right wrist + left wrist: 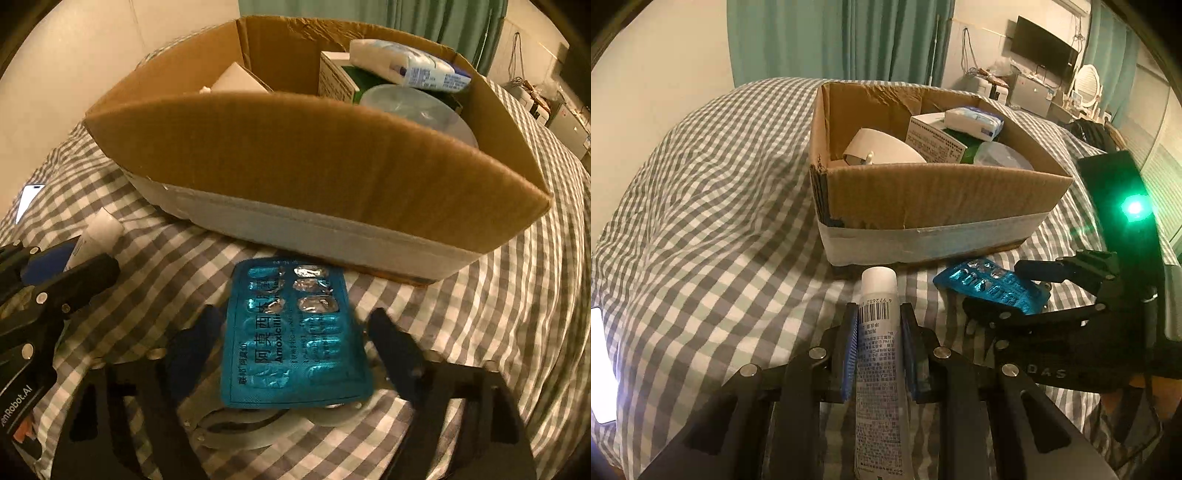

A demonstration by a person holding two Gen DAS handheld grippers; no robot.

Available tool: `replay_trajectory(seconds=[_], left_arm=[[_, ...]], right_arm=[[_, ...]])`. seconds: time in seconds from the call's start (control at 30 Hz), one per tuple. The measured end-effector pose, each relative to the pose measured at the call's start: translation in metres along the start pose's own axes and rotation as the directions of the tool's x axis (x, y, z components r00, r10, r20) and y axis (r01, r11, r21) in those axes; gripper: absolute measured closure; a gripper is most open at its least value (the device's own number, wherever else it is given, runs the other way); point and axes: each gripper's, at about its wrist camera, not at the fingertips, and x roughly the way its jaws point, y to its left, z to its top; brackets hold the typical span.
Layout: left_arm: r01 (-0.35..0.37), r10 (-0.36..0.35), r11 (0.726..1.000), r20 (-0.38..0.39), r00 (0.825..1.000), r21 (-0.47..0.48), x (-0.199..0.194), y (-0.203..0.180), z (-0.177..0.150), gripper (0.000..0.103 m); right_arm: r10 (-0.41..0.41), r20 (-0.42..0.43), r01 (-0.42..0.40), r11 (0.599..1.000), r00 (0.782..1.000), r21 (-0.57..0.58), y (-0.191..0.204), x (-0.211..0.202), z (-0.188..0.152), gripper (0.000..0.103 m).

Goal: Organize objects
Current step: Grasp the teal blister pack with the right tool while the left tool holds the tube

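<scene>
My left gripper [879, 314] is shut on a white tube [881, 365] with a barcode and a white cap, held just in front of the cardboard box [923, 199]. A blue pill blister pack [291, 332] lies on the checked cloth between the fingers of my right gripper [295, 328]. The jaws stand apart on either side of it, not pressing it. The pack also shows in the left wrist view [990, 288] with the right gripper [1034, 291] around it. The tube and left gripper show at the left of the right wrist view [96, 236].
The box holds a tissue pack [406, 66], a white carton [934, 138], a clear plastic container [417, 107] and a white curved object [882, 147]. It sits on a grey-checked bed cover [720, 221]. A lit phone [602, 365] lies at the far left.
</scene>
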Motion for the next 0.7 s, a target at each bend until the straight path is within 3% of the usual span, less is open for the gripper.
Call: replay_trajectory(seconds=[0.33, 0.7], left_arm=[[0.025, -0.026, 1.000, 0.026, 0.999, 0.011, -0.020, -0.010, -0.002, 0.081], [0.043, -0.047, 0.999, 0.156, 0.987, 0.028, -0.080, -0.025, 0.025, 0.081]], right_arm=[[0.007, 0.056, -0.006, 1.000, 0.998, -0.013, 0.005, -0.034, -0.018, 0.033], [-0.026, 0.213, 0.033, 0.999, 0.977, -0.030, 0.013, -0.120, -0.029, 0.033]])
